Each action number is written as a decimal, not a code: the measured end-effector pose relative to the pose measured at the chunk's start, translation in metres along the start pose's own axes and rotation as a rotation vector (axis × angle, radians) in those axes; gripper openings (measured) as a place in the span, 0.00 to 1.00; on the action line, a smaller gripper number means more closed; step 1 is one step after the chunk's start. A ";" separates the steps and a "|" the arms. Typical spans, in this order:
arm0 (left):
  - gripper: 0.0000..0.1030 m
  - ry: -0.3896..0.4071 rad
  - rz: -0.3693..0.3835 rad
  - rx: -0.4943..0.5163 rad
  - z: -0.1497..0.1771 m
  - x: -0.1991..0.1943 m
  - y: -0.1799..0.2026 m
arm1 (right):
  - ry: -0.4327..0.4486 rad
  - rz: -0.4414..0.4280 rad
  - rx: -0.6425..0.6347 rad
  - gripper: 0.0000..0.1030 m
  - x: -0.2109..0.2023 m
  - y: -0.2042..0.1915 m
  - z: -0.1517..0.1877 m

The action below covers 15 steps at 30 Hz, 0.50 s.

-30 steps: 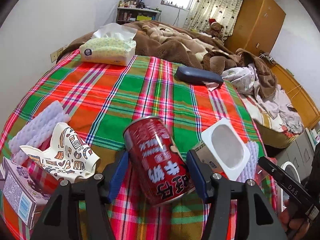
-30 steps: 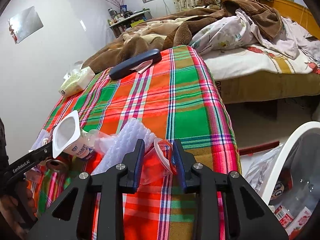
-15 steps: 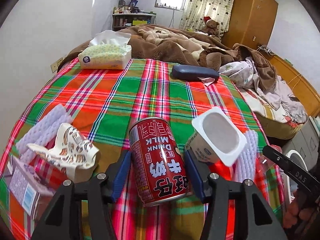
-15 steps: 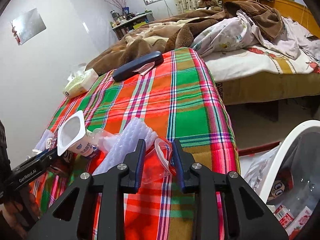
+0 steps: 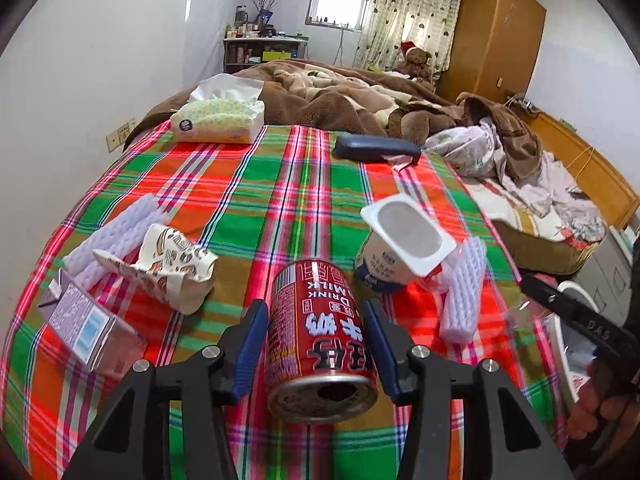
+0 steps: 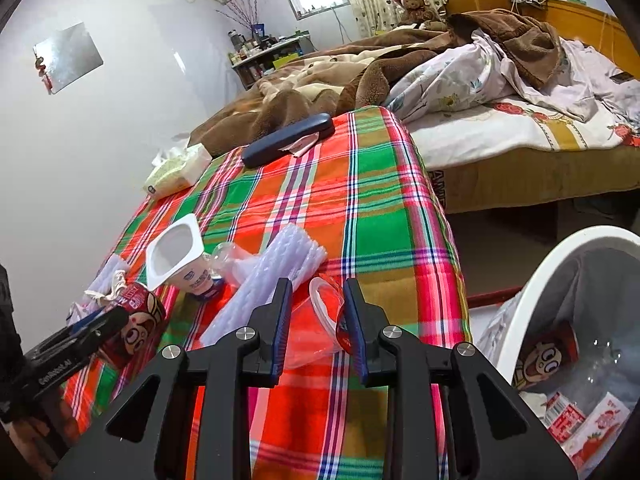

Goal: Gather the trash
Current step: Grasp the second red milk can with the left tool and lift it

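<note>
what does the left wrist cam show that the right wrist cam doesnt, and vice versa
Only the left wrist view shows the purple carton and the can's torn top. Only the right wrist view shows the white bin with trash inside, beside the table. Both show the red can in the left gripper, the clear cup in the right gripper, and the yogurt cup.

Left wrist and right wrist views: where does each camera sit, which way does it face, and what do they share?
Left wrist: on the left gripper, facing along the plaid cloth to the bed; its fingers flank the red can; the right hand shows.
Right wrist: on the right gripper, fingers around a clear plastic cup, white bin at right.
Shared: can, yogurt cup, tissue pack.
</note>
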<state>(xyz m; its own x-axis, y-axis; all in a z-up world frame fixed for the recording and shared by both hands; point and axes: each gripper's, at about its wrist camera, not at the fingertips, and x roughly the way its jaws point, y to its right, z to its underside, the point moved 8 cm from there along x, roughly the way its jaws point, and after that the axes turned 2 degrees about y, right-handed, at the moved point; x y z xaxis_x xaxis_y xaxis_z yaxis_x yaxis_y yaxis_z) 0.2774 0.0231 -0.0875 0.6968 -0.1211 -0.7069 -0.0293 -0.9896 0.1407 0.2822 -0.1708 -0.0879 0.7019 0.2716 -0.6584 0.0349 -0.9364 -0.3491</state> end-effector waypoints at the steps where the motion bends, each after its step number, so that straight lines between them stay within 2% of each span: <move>1: 0.48 -0.013 0.003 -0.001 0.003 0.002 0.000 | -0.001 0.000 0.001 0.26 -0.001 0.000 0.001; 6: 0.50 -0.035 -0.006 0.006 0.010 0.011 0.002 | -0.006 -0.002 0.011 0.26 -0.004 0.002 0.004; 12: 0.52 -0.112 -0.023 0.003 0.022 0.032 0.001 | 0.000 -0.007 0.002 0.26 -0.008 0.001 0.005; 15: 0.51 -0.093 -0.012 0.002 0.023 0.030 0.004 | 0.000 -0.004 0.001 0.26 -0.009 0.002 0.006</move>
<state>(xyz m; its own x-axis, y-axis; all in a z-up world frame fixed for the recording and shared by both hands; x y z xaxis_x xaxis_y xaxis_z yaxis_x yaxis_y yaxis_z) 0.2816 0.0143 -0.1237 0.6274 -0.1159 -0.7701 -0.0228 -0.9912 0.1306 0.2719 -0.1735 -0.0869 0.7016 0.2754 -0.6572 0.0371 -0.9352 -0.3523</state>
